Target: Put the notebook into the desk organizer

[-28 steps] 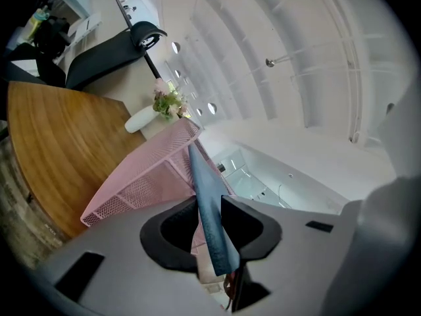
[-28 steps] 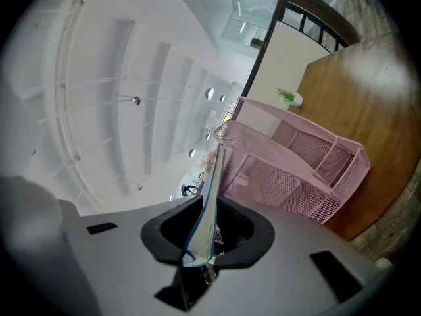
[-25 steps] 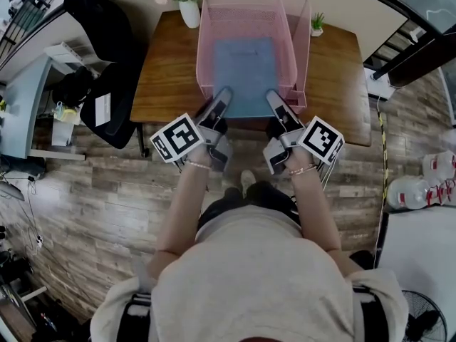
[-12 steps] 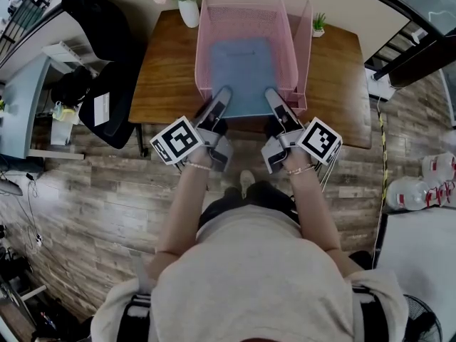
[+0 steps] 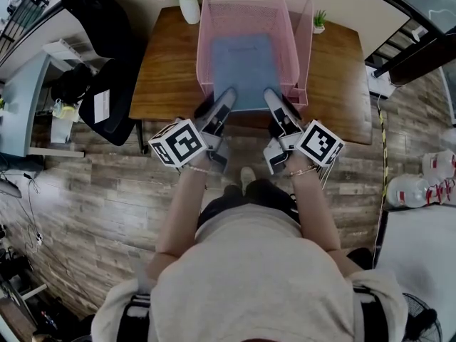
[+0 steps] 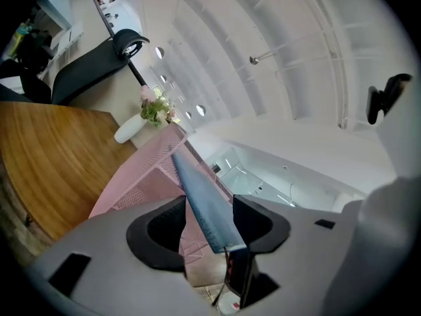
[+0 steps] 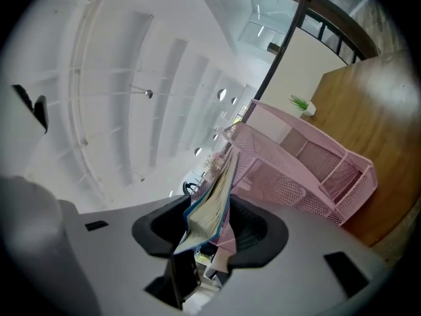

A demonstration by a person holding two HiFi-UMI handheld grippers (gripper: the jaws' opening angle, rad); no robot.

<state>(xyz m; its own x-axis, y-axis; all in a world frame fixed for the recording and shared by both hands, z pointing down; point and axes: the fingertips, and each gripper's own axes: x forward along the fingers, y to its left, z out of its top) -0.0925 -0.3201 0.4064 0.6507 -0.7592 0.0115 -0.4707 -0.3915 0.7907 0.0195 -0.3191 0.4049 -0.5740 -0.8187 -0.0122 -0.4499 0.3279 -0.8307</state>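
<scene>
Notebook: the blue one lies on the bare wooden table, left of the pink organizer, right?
No. The blue notebook lies inside the pink organizer, not left of it on the bare table; the head view shows this.

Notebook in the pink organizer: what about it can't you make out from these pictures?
- Near corners of the notebook: in the head view, covered by the left gripper and right gripper; their jaws have just been opening, with the notebook between them.
- Cover print: too small in the head view; both gripper views show it edge-on.
- Whether it lies flat on the desk organizer floor: the notebook itself hides that.
</scene>
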